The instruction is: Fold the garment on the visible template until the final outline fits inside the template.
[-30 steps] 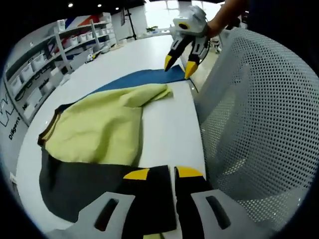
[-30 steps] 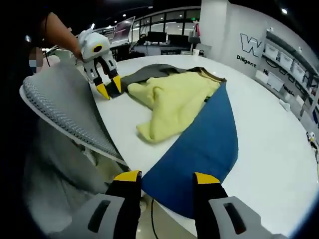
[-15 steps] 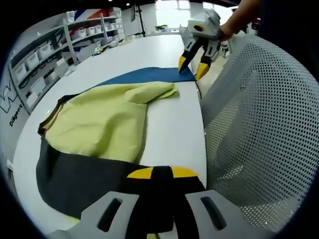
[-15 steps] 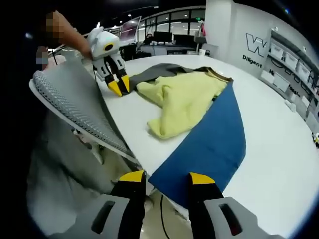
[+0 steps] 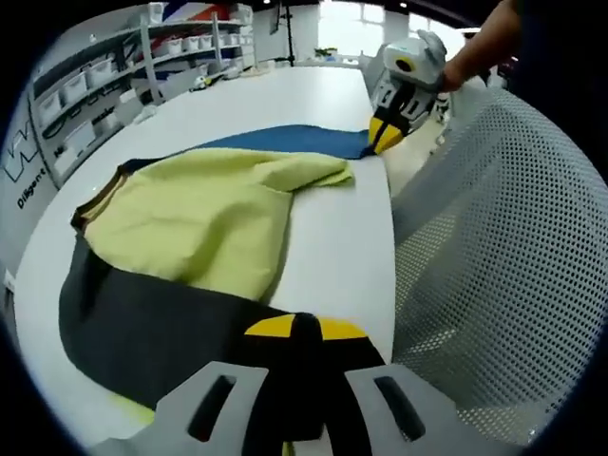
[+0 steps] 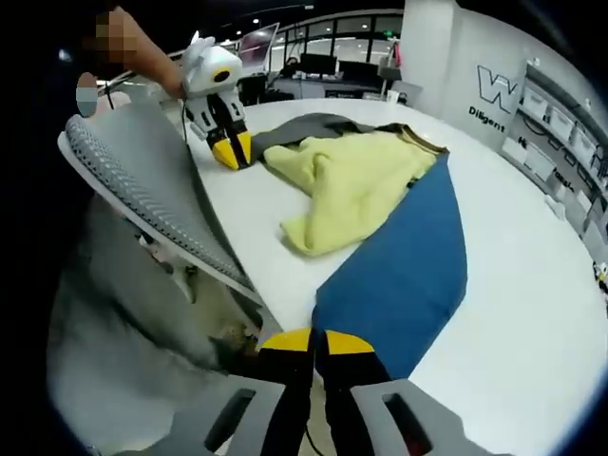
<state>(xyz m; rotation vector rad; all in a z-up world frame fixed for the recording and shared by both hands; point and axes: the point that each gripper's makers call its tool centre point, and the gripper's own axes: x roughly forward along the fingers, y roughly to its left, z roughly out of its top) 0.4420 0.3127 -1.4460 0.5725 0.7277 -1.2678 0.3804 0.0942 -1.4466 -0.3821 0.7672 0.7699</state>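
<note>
Left gripper view: garment (image 5: 180, 256) in left gripper (image 5: 294, 330)

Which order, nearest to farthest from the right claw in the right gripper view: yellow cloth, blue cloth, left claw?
1. Blue cloth, at the right claw's tips.
2. Yellow cloth, mid-table beyond.
3. Left claw, far left at the table edge.

Mesh chair (image 5: 494, 247), shelving w/ bins (image 5: 85, 90)

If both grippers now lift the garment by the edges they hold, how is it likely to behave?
Probably floppy: the garment lies in soft rumpled folds on the white table. The middle would likely sag between the left gripper, pinching the dark grey part, and the right gripper, pinching the blue part. It looks light.
</note>
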